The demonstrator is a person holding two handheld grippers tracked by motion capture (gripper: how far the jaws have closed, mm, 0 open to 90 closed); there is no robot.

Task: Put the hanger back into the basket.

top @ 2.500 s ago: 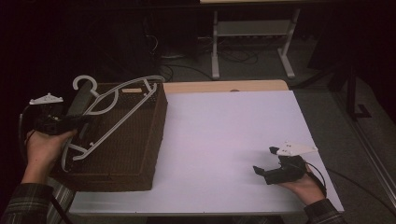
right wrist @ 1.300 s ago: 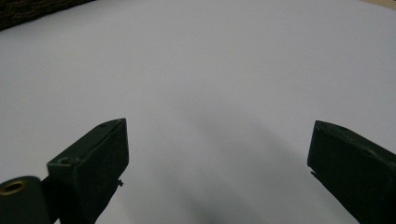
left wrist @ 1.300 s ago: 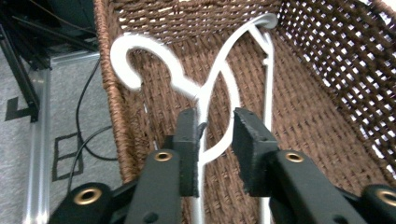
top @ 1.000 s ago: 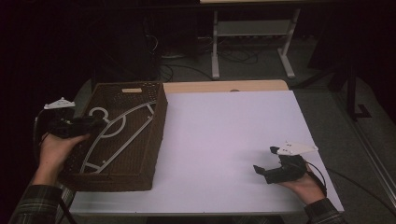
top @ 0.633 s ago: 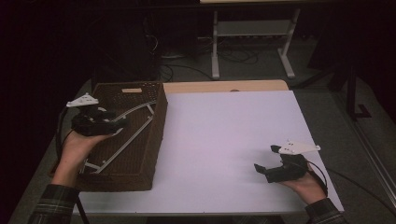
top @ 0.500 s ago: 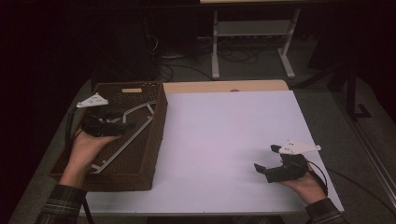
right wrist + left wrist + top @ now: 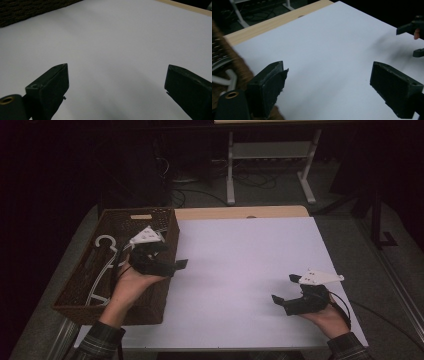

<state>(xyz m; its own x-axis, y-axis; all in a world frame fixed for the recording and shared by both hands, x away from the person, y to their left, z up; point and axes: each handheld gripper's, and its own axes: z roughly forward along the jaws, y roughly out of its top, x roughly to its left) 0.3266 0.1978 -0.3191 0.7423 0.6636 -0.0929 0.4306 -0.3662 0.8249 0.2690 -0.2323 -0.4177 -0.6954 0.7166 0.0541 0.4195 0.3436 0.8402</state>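
Hanger [image 7: 102, 270] lies in the basket [image 7: 75, 292] at the bench's [image 7: 240, 270] left, long axis running front to back, hook at the far end. Your left claw [image 7: 181, 265] stands over the basket's right rim, pointing out across the white bench; its jaws have just been opening and hold nothing. Your right claw [image 7: 285, 290] rests low at the bench's near right, jaws wide apart and empty. From above you see the hanger's full length; the left gripper view catches just a pale bar [image 7: 227, 75] of it behind the wicker.
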